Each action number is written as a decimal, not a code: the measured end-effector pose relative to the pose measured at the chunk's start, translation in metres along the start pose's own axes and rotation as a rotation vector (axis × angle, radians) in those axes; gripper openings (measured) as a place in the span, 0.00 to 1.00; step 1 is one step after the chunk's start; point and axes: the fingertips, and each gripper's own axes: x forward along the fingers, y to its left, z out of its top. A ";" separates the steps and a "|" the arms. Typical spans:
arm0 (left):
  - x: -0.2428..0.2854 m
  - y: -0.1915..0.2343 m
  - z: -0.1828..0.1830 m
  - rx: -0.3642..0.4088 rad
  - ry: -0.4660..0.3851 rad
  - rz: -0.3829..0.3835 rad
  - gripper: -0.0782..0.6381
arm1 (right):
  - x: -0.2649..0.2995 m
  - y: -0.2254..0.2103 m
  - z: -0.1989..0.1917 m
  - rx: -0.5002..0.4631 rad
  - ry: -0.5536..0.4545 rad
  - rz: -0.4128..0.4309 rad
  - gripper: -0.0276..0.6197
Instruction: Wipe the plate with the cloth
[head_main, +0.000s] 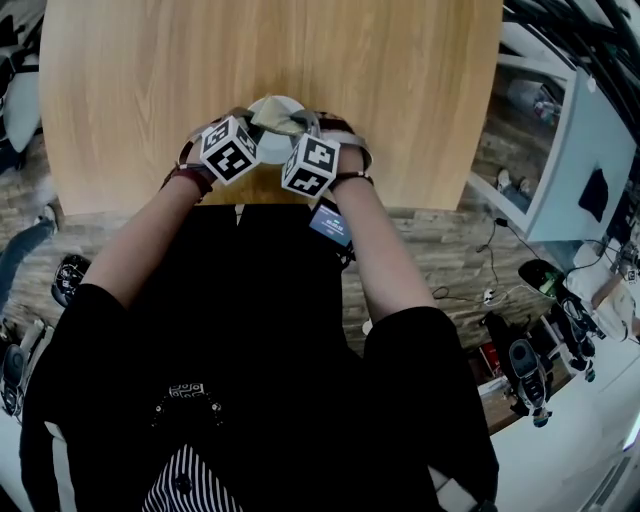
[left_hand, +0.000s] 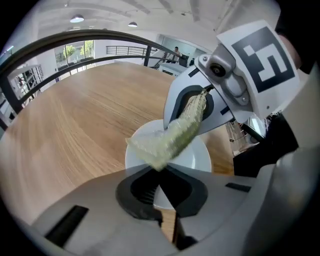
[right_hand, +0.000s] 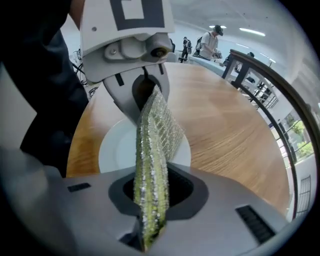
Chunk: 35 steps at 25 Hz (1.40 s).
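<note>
A white plate (head_main: 270, 145) lies on the wooden table near its front edge, right in front of me. My left gripper (left_hand: 160, 187) is shut on the plate's (left_hand: 197, 155) near rim. My right gripper (right_hand: 152, 200) is shut on a yellow-green cloth (right_hand: 155, 145), which stands up out of its jaws over the plate (right_hand: 117, 150). In the left gripper view the cloth (left_hand: 172, 137) hangs from the right gripper (left_hand: 195, 100) and droops onto the plate's middle. The head view shows both grippers facing each other across the plate, with the cloth (head_main: 278, 120) between them.
The round wooden table (head_main: 270, 50) stretches away beyond the plate. A dark railing (left_hand: 60, 42) runs behind it. Cables and small devices (head_main: 530, 370) lie on the floor at my right. People stand far off in the room.
</note>
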 end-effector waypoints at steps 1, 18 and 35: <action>0.001 0.001 0.000 0.000 0.002 0.002 0.10 | 0.002 0.004 0.000 -0.008 0.019 0.029 0.12; 0.003 -0.003 0.004 0.184 0.075 0.049 0.10 | -0.009 0.016 -0.007 0.204 0.009 0.200 0.12; 0.003 -0.009 0.001 0.187 0.098 0.039 0.10 | -0.012 0.055 -0.002 0.343 -0.013 0.333 0.12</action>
